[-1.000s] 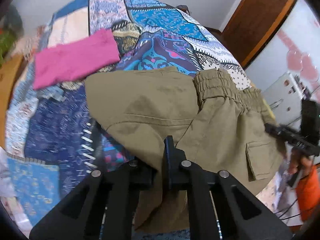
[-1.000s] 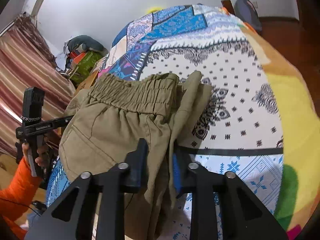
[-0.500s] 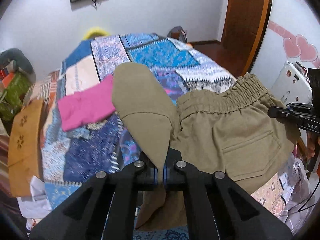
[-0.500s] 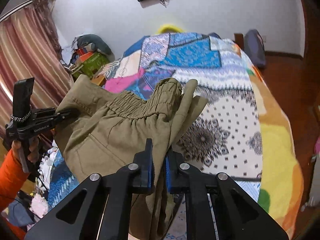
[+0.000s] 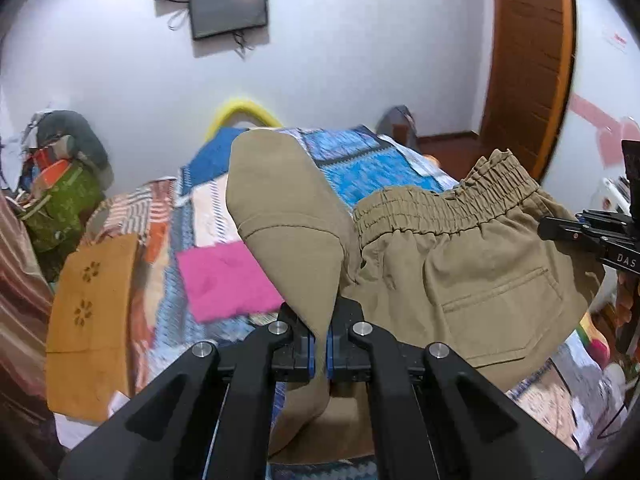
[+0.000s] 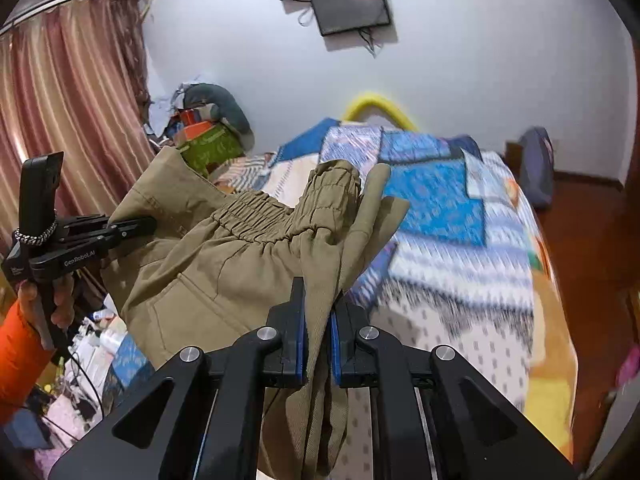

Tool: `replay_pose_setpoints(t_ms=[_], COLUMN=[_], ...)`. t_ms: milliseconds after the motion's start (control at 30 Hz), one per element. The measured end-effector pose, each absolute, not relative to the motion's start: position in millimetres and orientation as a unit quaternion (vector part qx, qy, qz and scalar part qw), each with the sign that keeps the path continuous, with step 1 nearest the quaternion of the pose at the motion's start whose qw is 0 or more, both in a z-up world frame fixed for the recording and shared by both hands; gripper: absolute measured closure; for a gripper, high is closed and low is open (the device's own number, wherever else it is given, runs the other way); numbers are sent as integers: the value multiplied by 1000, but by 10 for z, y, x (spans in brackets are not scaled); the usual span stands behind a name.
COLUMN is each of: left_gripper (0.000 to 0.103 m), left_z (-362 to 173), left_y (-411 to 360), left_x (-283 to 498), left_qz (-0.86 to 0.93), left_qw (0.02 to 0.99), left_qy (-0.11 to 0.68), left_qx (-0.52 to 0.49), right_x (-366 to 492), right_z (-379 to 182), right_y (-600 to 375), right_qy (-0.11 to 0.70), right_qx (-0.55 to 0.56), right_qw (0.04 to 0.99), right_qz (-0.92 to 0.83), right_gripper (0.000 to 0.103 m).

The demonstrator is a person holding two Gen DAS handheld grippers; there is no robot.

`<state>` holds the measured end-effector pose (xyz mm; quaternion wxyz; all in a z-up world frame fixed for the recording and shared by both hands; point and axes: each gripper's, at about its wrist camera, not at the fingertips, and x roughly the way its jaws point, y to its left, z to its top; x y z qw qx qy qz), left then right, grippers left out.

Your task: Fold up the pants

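Note:
The khaki pants hang in the air above the bed, stretched between both grippers with the elastic waistband on top. My left gripper is shut on a fold of the fabric, which stands up in a peak in front of it. In the right wrist view the pants spread to the left, and my right gripper is shut on a bunched edge below the waistband. The left gripper shows there at the far left, held by a hand in an orange sleeve.
A patchwork quilt covers the bed below. A folded pink cloth lies on it at the left, with an orange-brown cloth at the bed's edge. Bags are piled by the wall, a wooden door at right, curtains at left.
Both grippers have risen with the pants, lifting them off the quilt. The cameras have tilted up, so the wall and screen now show. Both stay shut on the fabric.

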<state>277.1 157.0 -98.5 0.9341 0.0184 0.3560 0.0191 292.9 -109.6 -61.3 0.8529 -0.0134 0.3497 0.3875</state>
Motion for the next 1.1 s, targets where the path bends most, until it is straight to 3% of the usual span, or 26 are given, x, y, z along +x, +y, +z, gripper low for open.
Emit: replay_pose_setpoints(t_ms=[467, 967, 1100], left_gripper=[101, 100, 95], left_z=[-1357, -2943, -3265], left_y=[2724, 3623, 3759], left_x=[3626, 4459, 4434], left_qz=[96, 131, 136], left_qw=[928, 871, 847], left_qy=[359, 471, 507], left_qx=[-19, -49, -86], right_x=[3834, 4437, 4499], right_z=[-819, -1974, -2175], right_y=[51, 1065, 1041], right_qy=[332, 417, 458], right_qx=[-38, -135, -142], right_qw=[846, 814, 796], right_qz=[416, 382, 370], right_gripper=[94, 95, 94])
